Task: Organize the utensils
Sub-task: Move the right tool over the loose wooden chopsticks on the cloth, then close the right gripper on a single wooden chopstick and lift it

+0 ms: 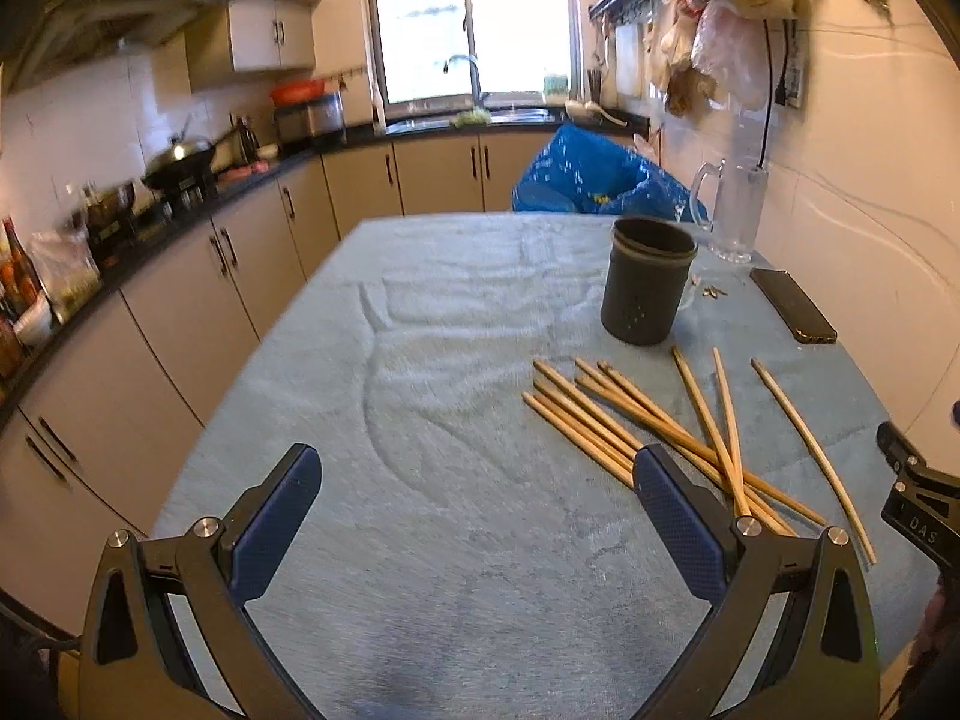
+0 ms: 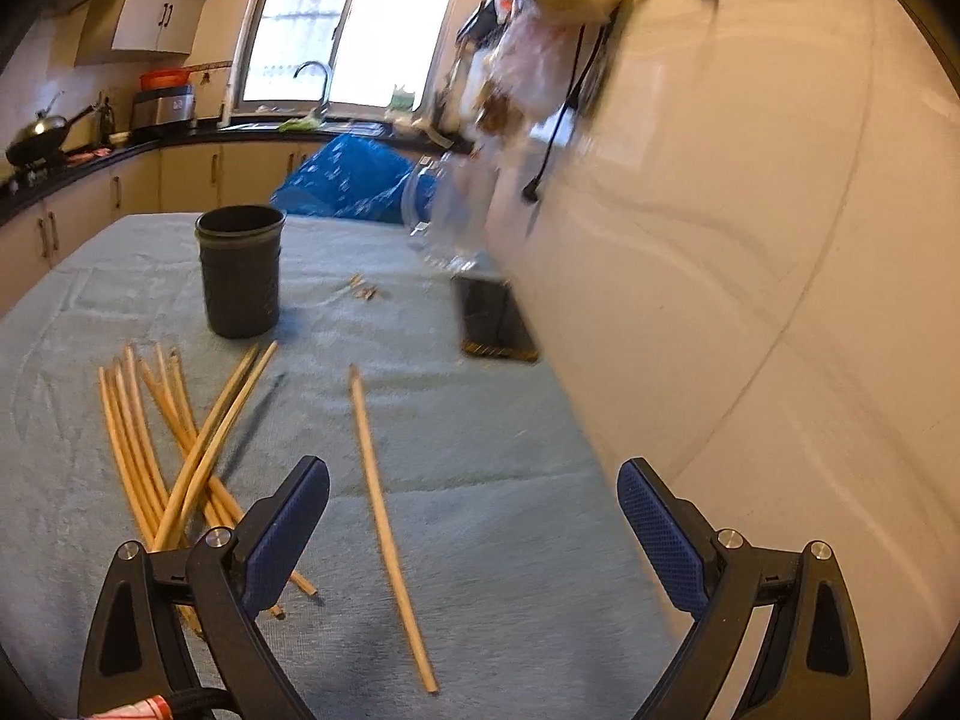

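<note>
Wooden chopsticks (image 1: pixel 636 420) lie flat, tips toward the dark cup (image 1: pixel 648 282); both grippers' jaws gape empty.

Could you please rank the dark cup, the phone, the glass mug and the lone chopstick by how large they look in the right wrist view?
1. Lone chopstick, longest, though nearest the camera.
2. Dark cup.
3. Glass mug and phone look alike; the mug is blurred, so I won't rank them.

A table under a wrinkled pale-blue cloth (image 1: pixel 456 324) carries an upright dark cylindrical cup (image 1: pixel 648 282), scattered wooden chopsticks (image 1: pixel 636 420), a clear glass mug (image 1: pixel 735 210), a black phone (image 1: pixel 792 305)
</note>
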`<state>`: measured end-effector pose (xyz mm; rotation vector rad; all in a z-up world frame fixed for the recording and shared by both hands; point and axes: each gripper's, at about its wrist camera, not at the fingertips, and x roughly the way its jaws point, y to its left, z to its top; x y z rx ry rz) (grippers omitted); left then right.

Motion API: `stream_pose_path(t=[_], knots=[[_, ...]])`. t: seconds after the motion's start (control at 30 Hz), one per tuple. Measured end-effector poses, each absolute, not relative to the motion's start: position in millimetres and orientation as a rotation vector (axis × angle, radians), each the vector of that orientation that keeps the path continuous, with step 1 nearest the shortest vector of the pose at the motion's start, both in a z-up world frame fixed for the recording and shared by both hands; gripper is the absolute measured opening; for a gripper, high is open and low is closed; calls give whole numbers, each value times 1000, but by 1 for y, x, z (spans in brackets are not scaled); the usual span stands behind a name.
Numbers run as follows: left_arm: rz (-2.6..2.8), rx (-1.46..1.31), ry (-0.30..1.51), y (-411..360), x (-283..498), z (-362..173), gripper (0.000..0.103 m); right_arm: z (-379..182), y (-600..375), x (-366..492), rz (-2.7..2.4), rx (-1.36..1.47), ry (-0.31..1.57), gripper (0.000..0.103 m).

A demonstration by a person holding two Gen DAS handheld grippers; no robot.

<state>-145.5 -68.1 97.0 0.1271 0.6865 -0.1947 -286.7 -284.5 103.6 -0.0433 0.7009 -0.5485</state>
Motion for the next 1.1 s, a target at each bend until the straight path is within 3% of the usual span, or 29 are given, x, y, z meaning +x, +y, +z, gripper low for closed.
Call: stream_pose_path(t=[0.37, 0.7, 0.9, 1.1], knots=[[-227, 117, 824, -79, -104, 69, 103, 77, -323, -260, -306, 169, 827, 98], [-241, 238, 776, -112, -102, 68, 103, 73, -331, -243, -278, 170, 817, 95], [-237, 264, 763, -119, -100, 68, 103, 81, -336, -247, -322, 163, 703, 95], [-233, 272, 769, -120, -95, 67, 103, 78, -348, -235, -299, 208, 752, 94]])
